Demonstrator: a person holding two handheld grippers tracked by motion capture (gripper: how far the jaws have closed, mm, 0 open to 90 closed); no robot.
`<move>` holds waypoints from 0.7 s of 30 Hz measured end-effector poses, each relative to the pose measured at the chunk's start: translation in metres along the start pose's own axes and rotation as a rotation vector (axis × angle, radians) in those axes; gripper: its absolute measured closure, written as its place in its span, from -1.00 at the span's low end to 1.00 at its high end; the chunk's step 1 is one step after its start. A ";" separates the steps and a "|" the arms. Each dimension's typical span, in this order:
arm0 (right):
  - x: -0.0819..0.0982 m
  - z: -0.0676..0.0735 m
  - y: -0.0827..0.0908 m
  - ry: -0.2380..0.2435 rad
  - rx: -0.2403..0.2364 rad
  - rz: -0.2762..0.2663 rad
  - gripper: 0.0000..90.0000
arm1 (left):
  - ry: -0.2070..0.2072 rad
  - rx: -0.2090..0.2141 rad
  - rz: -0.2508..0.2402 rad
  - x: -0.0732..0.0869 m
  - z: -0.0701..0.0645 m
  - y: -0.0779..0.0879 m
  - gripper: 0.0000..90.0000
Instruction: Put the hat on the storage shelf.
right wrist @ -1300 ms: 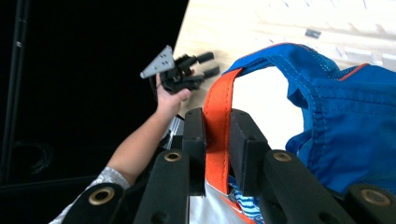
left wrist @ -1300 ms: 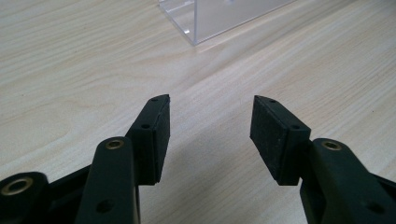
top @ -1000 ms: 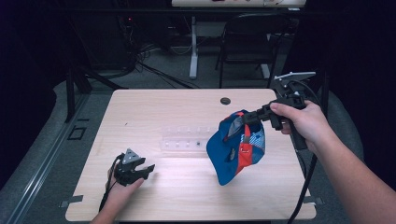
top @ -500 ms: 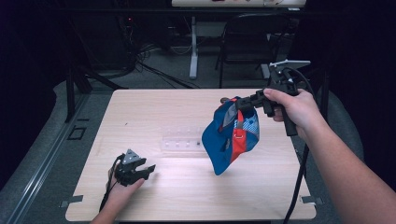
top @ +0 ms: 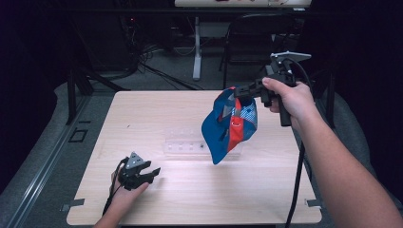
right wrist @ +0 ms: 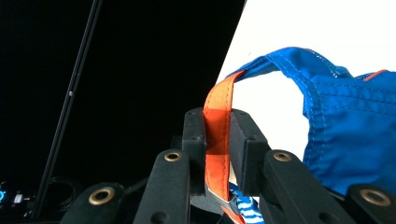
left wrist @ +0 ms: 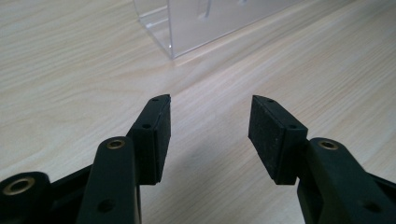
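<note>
A blue cap (top: 228,124) with an orange strap hangs in the air over the right half of the table, its brim pointing down. My right gripper (top: 236,90) holds it from the right. In the right gripper view the jaws are shut on the orange strap (right wrist: 216,135), with the blue cloth (right wrist: 348,121) hanging to the right. My left gripper (top: 151,173) rests low on the table at the front left, held by a hand. Its pads (left wrist: 154,133) stand apart over bare wood with nothing between them.
A clear plastic rack (top: 187,145) lies on the middle of the wooden table (top: 157,114), just below and left of the hanging cap; its corner (left wrist: 187,23) lies ahead of the left gripper. A chair and table legs stand beyond the far edge.
My right hand has lifted the cap a little and carried it toward the table's far side. The left gripper has stayed where it was.
</note>
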State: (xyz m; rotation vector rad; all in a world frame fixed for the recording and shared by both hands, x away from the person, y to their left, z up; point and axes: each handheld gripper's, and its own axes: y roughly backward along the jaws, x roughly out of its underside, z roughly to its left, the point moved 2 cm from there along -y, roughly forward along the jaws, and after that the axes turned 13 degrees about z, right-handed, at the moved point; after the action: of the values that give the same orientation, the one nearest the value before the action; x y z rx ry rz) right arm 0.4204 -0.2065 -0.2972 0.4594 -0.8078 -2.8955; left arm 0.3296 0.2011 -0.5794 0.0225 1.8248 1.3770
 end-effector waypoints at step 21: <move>-0.020 -0.006 -0.020 -0.001 -0.002 -0.027 0.72 | -0.221 0.104 -0.223 -0.085 -0.112 0.001 0.17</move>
State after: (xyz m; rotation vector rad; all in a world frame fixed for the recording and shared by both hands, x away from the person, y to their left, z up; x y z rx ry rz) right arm 0.4406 -0.1888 -0.3078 0.4728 -0.8057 -2.9206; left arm 0.3160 0.0741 -0.5220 0.0236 1.6576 1.0798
